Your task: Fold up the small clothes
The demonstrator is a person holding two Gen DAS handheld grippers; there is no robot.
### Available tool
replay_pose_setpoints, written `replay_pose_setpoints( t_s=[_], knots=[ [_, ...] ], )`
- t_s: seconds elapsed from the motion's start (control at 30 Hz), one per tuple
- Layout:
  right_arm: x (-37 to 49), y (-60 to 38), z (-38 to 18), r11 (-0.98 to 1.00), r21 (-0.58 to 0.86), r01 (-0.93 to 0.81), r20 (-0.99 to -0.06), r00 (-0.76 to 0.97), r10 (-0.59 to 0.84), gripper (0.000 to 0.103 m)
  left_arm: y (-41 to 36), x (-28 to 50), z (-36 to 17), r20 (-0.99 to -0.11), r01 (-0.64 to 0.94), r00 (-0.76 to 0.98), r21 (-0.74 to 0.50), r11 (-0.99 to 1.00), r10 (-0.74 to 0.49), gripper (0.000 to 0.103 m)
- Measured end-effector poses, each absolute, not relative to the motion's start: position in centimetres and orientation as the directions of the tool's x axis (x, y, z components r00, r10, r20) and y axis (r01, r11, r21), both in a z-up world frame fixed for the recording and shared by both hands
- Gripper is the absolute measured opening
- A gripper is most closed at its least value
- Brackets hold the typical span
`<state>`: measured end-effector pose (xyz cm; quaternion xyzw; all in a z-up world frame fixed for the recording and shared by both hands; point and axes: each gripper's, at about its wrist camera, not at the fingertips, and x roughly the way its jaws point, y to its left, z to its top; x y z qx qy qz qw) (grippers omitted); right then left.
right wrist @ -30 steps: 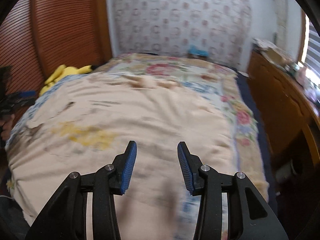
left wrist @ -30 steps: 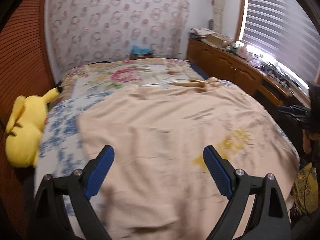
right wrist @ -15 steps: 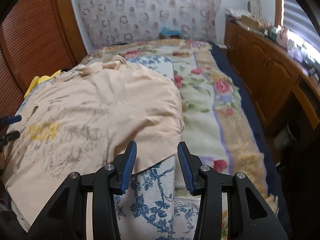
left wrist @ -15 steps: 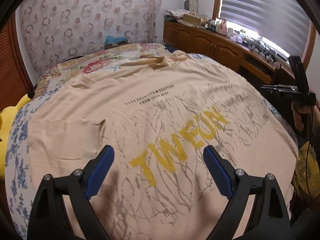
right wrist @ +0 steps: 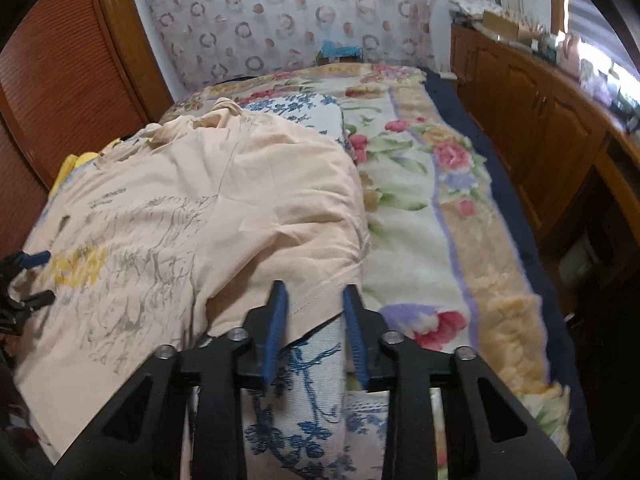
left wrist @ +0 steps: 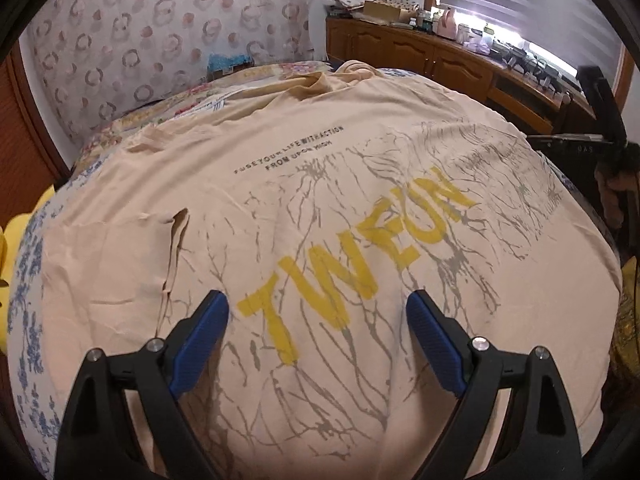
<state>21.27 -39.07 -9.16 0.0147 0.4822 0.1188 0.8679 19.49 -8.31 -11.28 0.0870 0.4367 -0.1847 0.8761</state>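
Observation:
A beige T-shirt (left wrist: 320, 184) with yellow letters and grey branch print lies spread face up on the bed. My left gripper (left wrist: 318, 316) is open wide, just above the shirt's printed chest, holding nothing. In the right wrist view the shirt (right wrist: 224, 200) covers the bed's left half. My right gripper (right wrist: 314, 312) is open with a narrow gap, and the shirt's hemmed edge lies between its blue pads (right wrist: 276, 320). The left gripper also shows small in the right wrist view (right wrist: 34, 276), and the right gripper in the left wrist view (left wrist: 580, 140).
The bed carries a floral blanket (right wrist: 420, 200) and a blue-flowered cloth (right wrist: 304, 384). A yellow plush toy (left wrist: 8, 240) lies at the left bed edge. Wooden cabinets (right wrist: 540, 120) with cluttered tops run along the right side. A patterned curtain (left wrist: 160, 40) hangs behind.
The left gripper has swung and dropped closer to the shirt's print. The right gripper has moved to the shirt's right edge and narrowed around the hem.

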Motion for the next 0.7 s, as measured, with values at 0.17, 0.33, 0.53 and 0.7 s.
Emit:
replay_pose_setpoints(
  t_s=[0.17,0.33,0.53,0.7],
  knots=[
    [21.0,-39.1,-8.1,0.976,0.073,-0.205,-0.809,0.560,0.178,0.002,-7.8,19.6,-11.3,-0.797,0.400,0.547,-0.019,0.916,-0.256,0.092],
    [20.5,-38.4,-4.9,0.970,0.063,-0.234,-0.749,0.632,0.200,0.000,-7.8,19.6,-11.3,-0.797,0.401,0.547,-0.021,0.916,-0.257,0.092],
    [20.5,-35.4,-1.2,0.949,0.039,-0.313,-0.707,0.663,0.248,0.000,-7.9,19.6,-11.3,-0.797,0.401,0.547,-0.021,0.916,-0.257,0.092],
    [21.2,-35.0,-2.2,0.957,0.038,-0.288,-0.724,0.652,0.225,0.013,-7.8,19.6,-11.3,-0.797,0.401,0.547,-0.021,0.916,-0.258,0.092]
  ],
)
